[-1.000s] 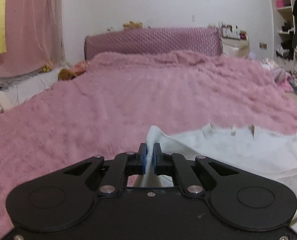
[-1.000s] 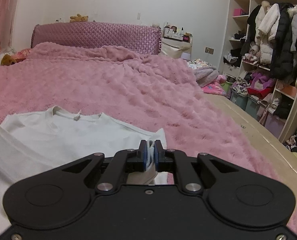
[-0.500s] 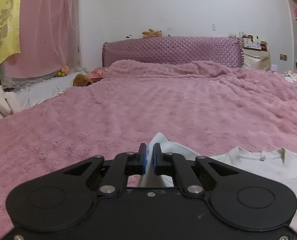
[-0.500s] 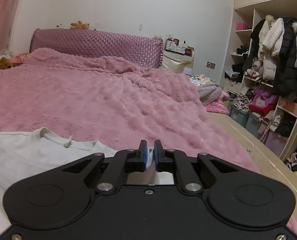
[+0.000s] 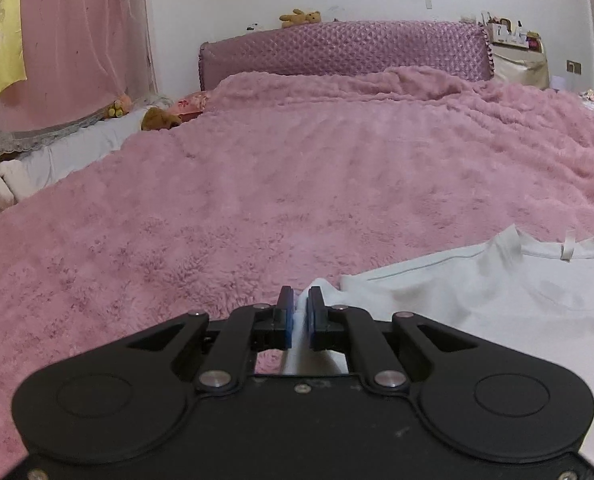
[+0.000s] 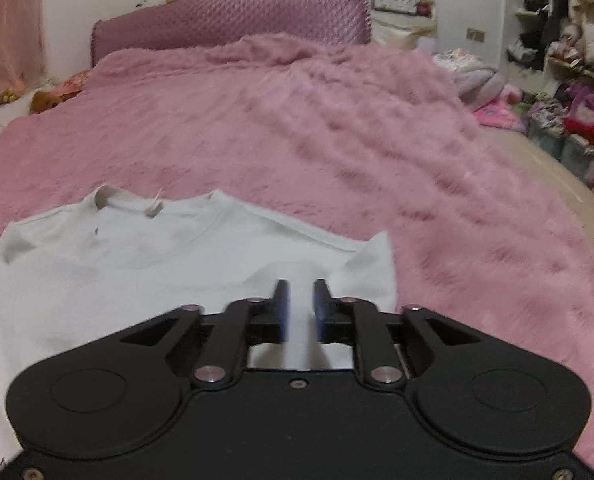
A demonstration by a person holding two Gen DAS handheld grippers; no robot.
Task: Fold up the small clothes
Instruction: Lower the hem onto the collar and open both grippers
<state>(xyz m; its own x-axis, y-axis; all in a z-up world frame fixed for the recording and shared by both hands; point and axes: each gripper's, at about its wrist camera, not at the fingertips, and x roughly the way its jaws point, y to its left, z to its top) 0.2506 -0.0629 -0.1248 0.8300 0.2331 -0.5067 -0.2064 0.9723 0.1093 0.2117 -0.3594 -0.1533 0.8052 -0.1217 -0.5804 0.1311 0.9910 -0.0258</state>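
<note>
Currently both wrist views look low across a bed covered by a pink plush blanket [image 5: 297, 184]: deep shaggy pile, ridged and rumpled toward the far end. Headboard [image 5: 345, 50] is mauve, quilted in a small diamond pattern, with a small tan teddy bear [image 5: 300, 18] sitting on top.

Task item: white T-shirt [image 6: 145, 264], thin smooth knit, lying flat on the blanket at the near edge of the bed, neck end pointing away toward the headboard. Ribbed crew collar [image 6: 109, 196] stands up slightly; a small white neck tag [image 6: 153, 208] sticks out of it. Shoulder seam runs as a straight stitched line to the right sleeve corner. Some dark printed text at the lower left edge of the right view, too cut off to read.

Left claw [image 5: 299, 312]: black plastic body, blue pads, jaws clenched on a bunched fold of the shirt's left sleeve edge; fabric pokes up as a small peak between the pads.

Right claw [image 6: 299, 308]: same build, jaws parted with a clear gap, released. Shirt fabric lies beneath and between the fingers, untouched by the pads as far as visible; that view is motion-blurred.

Pink curtain [image 5: 77, 40] with lace hem hangs left of the bed.
</note>
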